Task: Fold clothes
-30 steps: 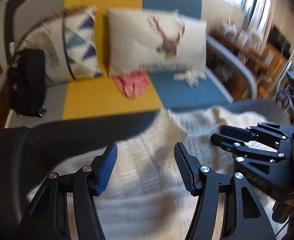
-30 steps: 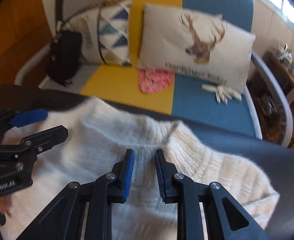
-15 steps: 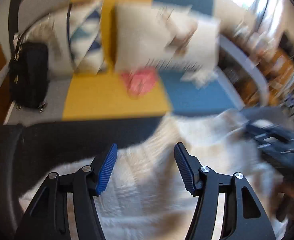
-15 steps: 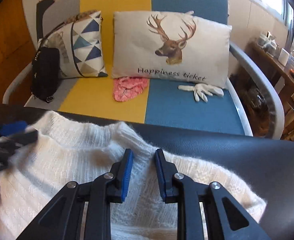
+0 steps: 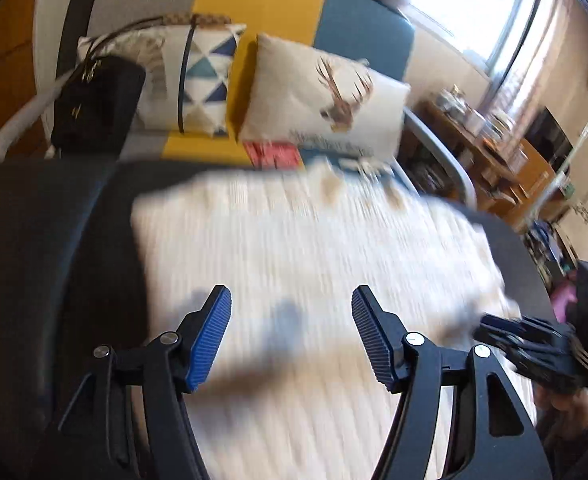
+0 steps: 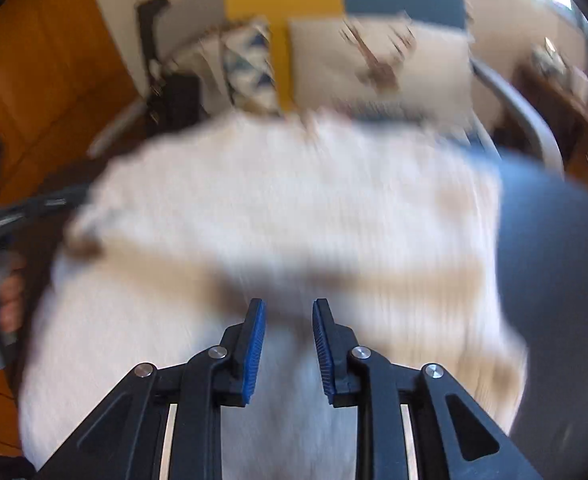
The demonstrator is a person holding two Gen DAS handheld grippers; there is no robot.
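Observation:
A white knit sweater (image 5: 314, 264) lies spread on the dark table (image 5: 53, 240), blurred by motion in both views. My left gripper (image 5: 291, 300) hovers over the sweater's near part. Its jaws stand wide, are opening, and hold nothing. My right gripper (image 6: 289, 308) hangs above the sweater (image 6: 294, 200) with a narrow gap between its blue pads. Those jaws are opening too, and no cloth is pinched between them. Each view shows the other gripper at the sweater's side: the right gripper (image 5: 534, 344) and the left gripper (image 6: 33, 208), held by a hand (image 6: 9, 304).
Behind the table stands a sofa (image 5: 261, 12) in grey, yellow and blue, carrying a deer pillow (image 5: 326, 96), a triangle-pattern pillow (image 5: 201, 80), a black bag (image 5: 93, 108) and a pink cloth (image 5: 271, 154). A cluttered wooden shelf (image 5: 494, 148) stands at the right.
Both grippers have swept fast across the table and both views are now blurred. The sweater lies flatter and fills more of each view, its collar no longer standing up. Both jaws stand slightly wider.

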